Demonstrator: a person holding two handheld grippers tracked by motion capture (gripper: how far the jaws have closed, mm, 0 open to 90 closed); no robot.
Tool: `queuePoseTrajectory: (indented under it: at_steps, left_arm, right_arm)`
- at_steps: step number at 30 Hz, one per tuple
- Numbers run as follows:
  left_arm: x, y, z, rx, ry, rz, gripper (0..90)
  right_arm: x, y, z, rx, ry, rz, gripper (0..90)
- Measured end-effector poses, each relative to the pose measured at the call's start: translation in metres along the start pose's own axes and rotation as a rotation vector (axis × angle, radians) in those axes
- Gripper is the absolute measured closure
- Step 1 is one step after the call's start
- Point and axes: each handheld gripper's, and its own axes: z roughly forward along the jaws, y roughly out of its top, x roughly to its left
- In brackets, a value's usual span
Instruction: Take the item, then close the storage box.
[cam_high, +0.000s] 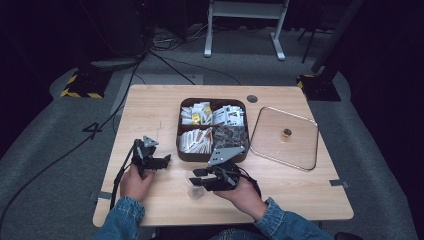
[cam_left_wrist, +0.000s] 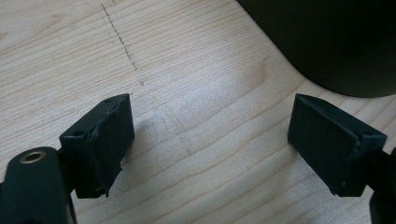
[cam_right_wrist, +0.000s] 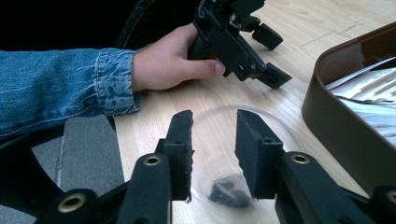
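The right tool stands half-parted over a small clear dish on the table, just before the brown box; a dark bit lies in the dish, ungripped; a low pad could tip the light dish; the left tool gapes empty.
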Motion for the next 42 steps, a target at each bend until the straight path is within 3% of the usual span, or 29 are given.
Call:
queuePoseTrajectory:
  at_steps: [12, 26, 35, 42]
  left_arm:
    - [0.0, 0.0, 0.0, -0.001, -0.001, 0.001, 15.0]
    - [0.001, 0.001, 0.001, 0.0, -0.002, 0.006, 15.0]
    - [0.0, 0.001, 0.001, -0.001, -0.001, 0.007, 15.0]
    - [0.0, 0.0, 0.0, 0.0, 0.0, 0.0, 15.1]
  right_arm:
    - [-0.015, 0.004, -0.016, -0.042, -0.047, 0.032, 59.9]
    - [-0.041, 0.012, -0.048, -0.082, -0.169, 0.051, 56.4]
    - [-0.07, 0.013, -0.069, -0.091, -0.28, 0.06, 51.8]
    - [-0.103, 0.006, -0.091, -0.102, -0.378, 0.114, 50.6]
